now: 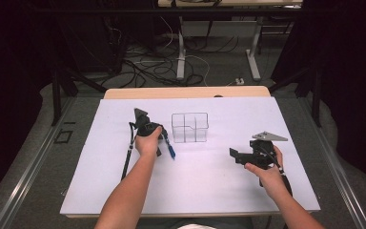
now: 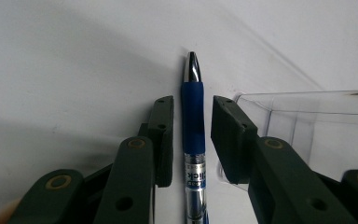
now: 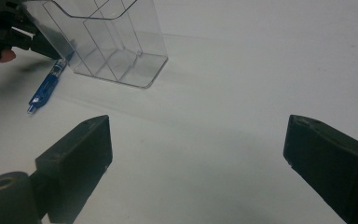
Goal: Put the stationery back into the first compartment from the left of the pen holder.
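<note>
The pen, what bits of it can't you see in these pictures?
- Pen, left gripper view: its back end is cut off by the bottom edge.
- High view: its front is hidden behind the hand holding the left hand-held gripper.
- Right gripper view: the clear organizer covers its tip.
- The barrel print is too blurred to read fully.

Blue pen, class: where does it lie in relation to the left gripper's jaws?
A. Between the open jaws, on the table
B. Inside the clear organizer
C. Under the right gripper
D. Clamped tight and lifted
A: in the left gripper view the blue pen lies on the white table with a gap to each jaw.
</note>
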